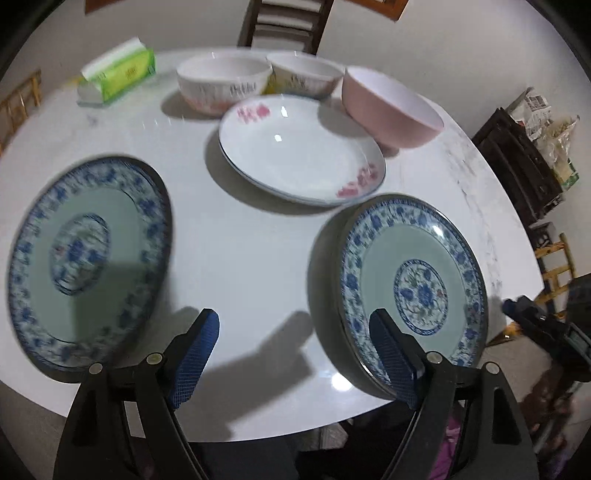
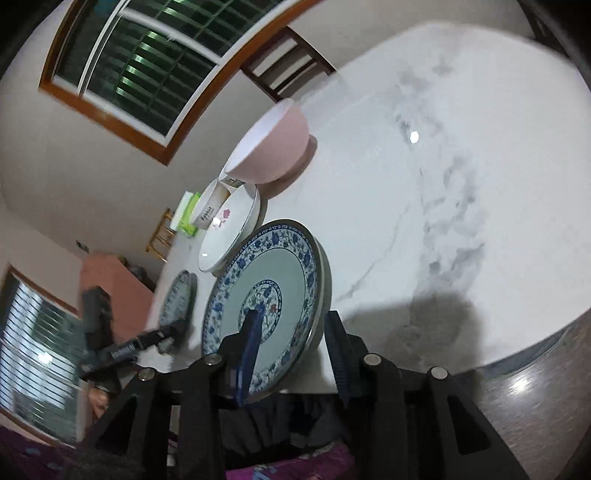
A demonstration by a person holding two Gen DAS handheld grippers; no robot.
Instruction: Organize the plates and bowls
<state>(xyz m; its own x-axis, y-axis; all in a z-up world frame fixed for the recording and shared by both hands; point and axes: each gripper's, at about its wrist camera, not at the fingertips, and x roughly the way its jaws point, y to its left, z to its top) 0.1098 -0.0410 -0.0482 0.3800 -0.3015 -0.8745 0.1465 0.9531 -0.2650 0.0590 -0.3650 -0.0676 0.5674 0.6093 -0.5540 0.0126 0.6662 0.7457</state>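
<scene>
White marble-look table [image 1: 258, 258], round and glossy, fills the left wrist view, with pale walls and a dark wooden chair [image 1: 284, 22] behind it. Taking the white plate with pink flowers [image 1: 301, 147] as the centre: three bowls stand just beyond it, two white patterned ones [image 1: 223, 83] [image 1: 304, 74] and a pink bowl [image 1: 391, 107] to its right. A green tissue pack [image 1: 118, 74] lies far to its left. Two blue-and-white plates sit nearer the camera, one at left [image 1: 88, 262], one at right [image 1: 413, 288]. The left gripper [image 1: 295, 354] stands wide with nothing between its fingers, over bare table between those two plates.

From the right wrist view, grey veins run through the tabletop [image 2: 443, 184], and a wood-framed window [image 2: 136, 62] sits in the wall. The flowered plate [image 2: 229, 232] lies beyond a blue-and-white plate [image 2: 266, 295]. The right gripper [image 2: 291, 350] straddles that plate's near rim, jaws narrow; whether its pads press it I cannot tell.
</scene>
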